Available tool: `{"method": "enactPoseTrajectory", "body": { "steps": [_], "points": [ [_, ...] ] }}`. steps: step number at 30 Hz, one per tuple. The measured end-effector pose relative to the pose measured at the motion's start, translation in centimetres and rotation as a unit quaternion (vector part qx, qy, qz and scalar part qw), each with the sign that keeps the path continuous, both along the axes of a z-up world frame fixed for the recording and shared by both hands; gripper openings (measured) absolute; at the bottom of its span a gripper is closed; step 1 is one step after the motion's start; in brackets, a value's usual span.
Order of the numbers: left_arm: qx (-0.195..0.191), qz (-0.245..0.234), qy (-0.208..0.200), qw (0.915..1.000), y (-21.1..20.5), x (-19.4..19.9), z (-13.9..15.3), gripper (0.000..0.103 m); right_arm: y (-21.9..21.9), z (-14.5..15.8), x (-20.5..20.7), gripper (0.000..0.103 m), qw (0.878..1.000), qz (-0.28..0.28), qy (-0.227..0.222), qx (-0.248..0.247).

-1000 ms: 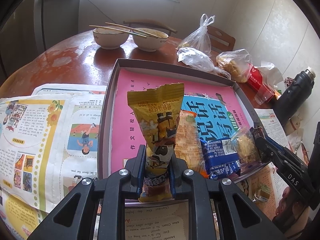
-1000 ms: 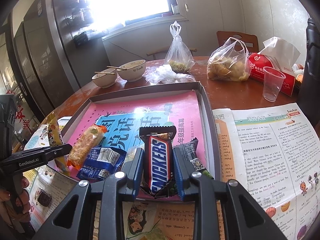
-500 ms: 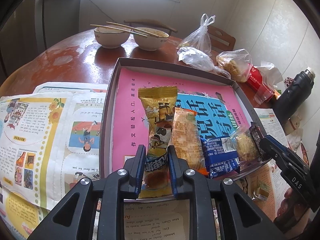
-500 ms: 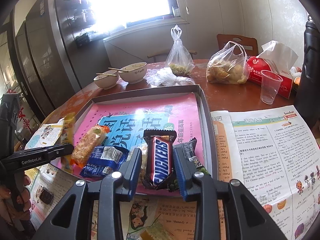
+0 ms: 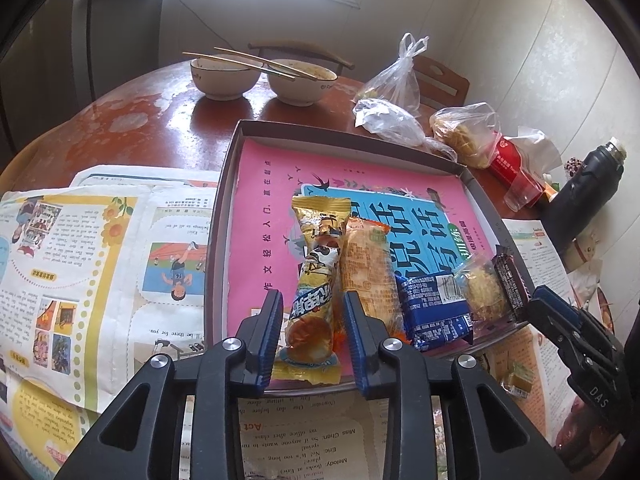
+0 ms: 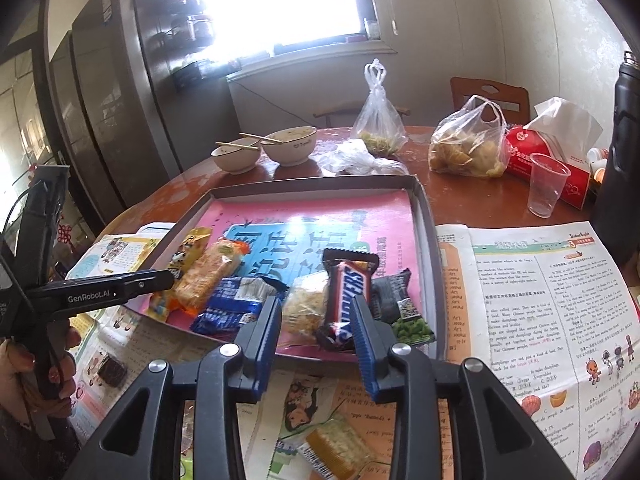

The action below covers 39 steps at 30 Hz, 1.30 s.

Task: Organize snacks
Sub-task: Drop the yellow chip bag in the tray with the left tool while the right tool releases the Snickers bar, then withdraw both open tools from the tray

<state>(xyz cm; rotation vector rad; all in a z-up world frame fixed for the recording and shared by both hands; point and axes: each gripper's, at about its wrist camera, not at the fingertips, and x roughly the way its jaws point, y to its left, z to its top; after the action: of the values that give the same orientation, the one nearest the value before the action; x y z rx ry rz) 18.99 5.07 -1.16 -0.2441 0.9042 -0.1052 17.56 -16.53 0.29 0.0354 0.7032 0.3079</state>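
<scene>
A shallow grey tray [image 5: 224, 216] lined with a pink book holds a row of snacks along its near edge. My left gripper [image 5: 312, 312] is open around the yellow snack packet [image 5: 316, 280], which lies flat beside an orange cracker pack [image 5: 366, 268] and a blue packet [image 5: 434, 306]. My right gripper [image 6: 316, 312] is open, its fingers either side of the Snickers bar [image 6: 347, 296], which lies in the tray [image 6: 428, 232] between a clear noodle snack [image 6: 306, 308] and a black pea packet [image 6: 404, 308].
Newspaper sheets [image 5: 80, 260] lie either side of the tray. Loose snacks [image 6: 336, 448] lie on the paper in front. Two bowls with chopsticks [image 5: 260, 76], plastic bags [image 6: 468, 148], a clear cup [image 6: 546, 184], a red tissue pack and a black flask [image 5: 584, 196] stand behind.
My left gripper laid the yellow packet down flat in the tray and opened. My right gripper opened off the Snickers bar, which now lies tilted in the tray.
</scene>
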Motion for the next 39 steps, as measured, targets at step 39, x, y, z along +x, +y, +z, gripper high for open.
{"method": "enactPoseTrajectory", "body": {
  "steps": [39],
  "points": [
    [0.01,0.006,-0.028,0.9995,0.1,-3.4,3.0,0.062,0.5,0.3,-0.6,0.048,1.0,0.009,-0.003,0.004]
  ]
}}
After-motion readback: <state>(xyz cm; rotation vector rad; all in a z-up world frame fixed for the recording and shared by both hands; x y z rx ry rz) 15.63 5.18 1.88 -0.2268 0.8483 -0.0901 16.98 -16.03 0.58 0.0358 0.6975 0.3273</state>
